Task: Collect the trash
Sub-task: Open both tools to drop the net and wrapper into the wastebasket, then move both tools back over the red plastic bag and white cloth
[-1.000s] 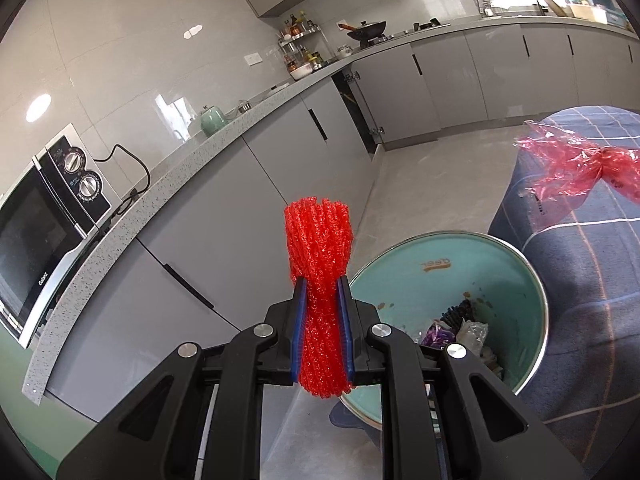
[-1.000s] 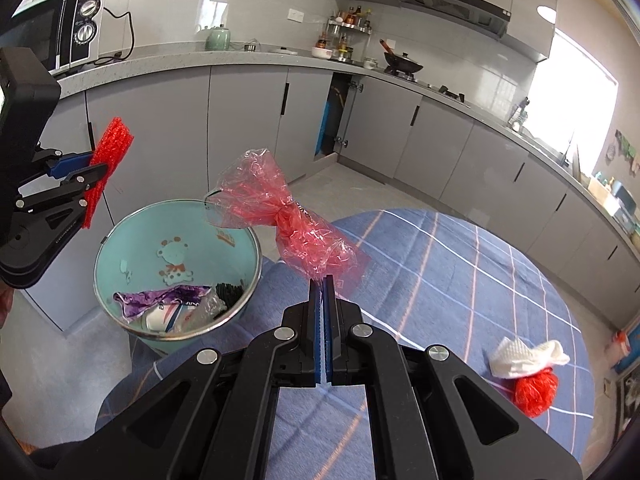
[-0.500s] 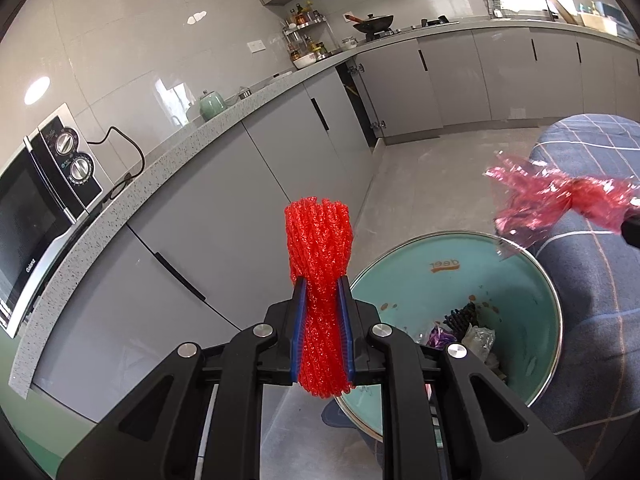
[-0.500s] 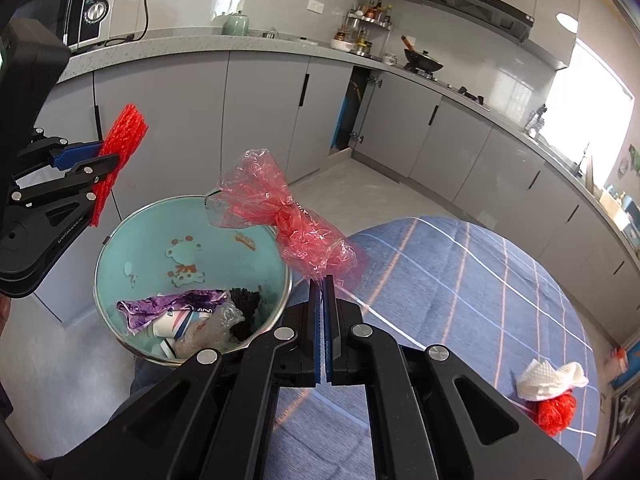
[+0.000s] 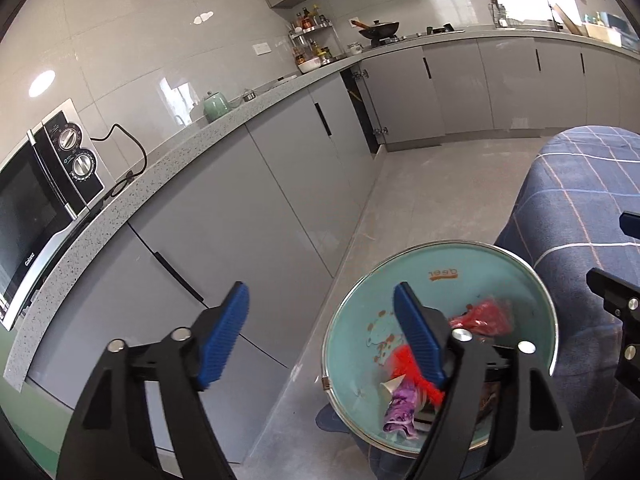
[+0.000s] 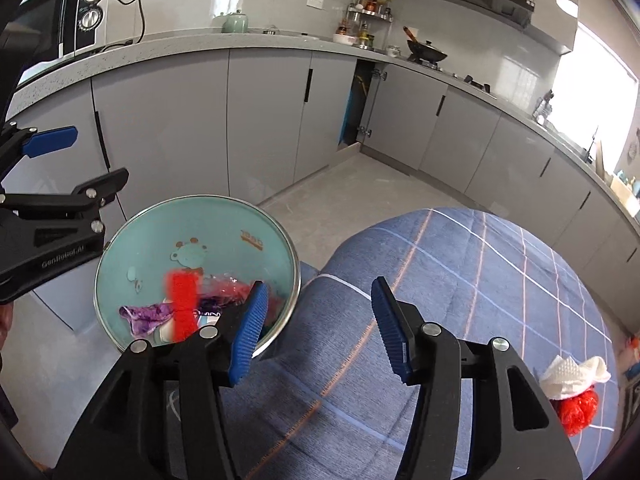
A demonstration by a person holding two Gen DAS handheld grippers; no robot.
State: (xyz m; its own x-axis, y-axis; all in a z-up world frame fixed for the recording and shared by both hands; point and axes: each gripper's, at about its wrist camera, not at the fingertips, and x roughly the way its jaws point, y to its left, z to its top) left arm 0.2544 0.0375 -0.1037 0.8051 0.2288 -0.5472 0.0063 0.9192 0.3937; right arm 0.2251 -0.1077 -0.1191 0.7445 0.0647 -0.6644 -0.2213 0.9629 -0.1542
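Standing on the floor against the tablecloth's (image 6: 460,280) left edge, the teal trash bin (image 6: 240,216) is seen holding a red mesh sleeve (image 6: 182,304), a crumpled red plastic wrapper (image 5: 486,314), and purple and pale scraps. A white foam net (image 6: 572,372) over a red ball (image 6: 578,404) lies near the cloth's right edge. The left gripper (image 5: 320,328) and right gripper (image 6: 316,324), jaws just opened wide, hold nothing, above the bin's rim.
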